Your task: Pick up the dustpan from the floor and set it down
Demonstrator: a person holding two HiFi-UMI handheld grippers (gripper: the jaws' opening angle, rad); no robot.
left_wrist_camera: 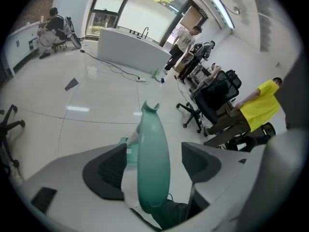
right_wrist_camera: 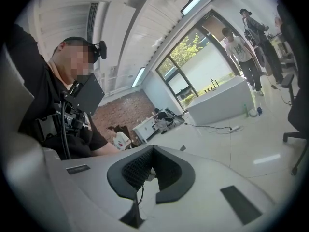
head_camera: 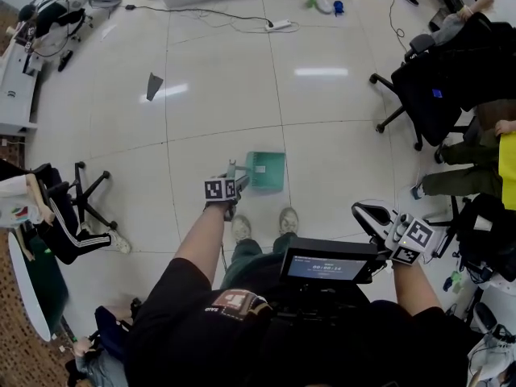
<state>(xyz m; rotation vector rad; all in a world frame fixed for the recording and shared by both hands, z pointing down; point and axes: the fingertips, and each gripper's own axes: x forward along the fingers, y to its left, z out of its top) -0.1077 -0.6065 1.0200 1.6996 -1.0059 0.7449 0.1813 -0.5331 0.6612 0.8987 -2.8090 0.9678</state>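
The green dustpan point(head_camera: 268, 170) lies on the pale tiled floor just ahead of my shoes. Its long green handle point(left_wrist_camera: 150, 129) runs up between the jaws of my left gripper point(left_wrist_camera: 157, 162), with a gap on either side and neither pad pressing on it. In the head view the left gripper point(head_camera: 232, 185) sits at the dustpan's near left edge, pointing down. My right gripper point(head_camera: 367, 214) is held up at the right, away from the dustpan; in its own view the right gripper point(right_wrist_camera: 152, 166) has its pads together with nothing between them.
A black office chair point(head_camera: 423, 87) and seated people are at the right. A chair base point(head_camera: 85, 192) stands at the left. A cable with a power strip point(head_camera: 278, 25) crosses the far floor; a dark scrap point(head_camera: 152, 85) lies there. A white counter point(left_wrist_camera: 133, 50) is beyond.
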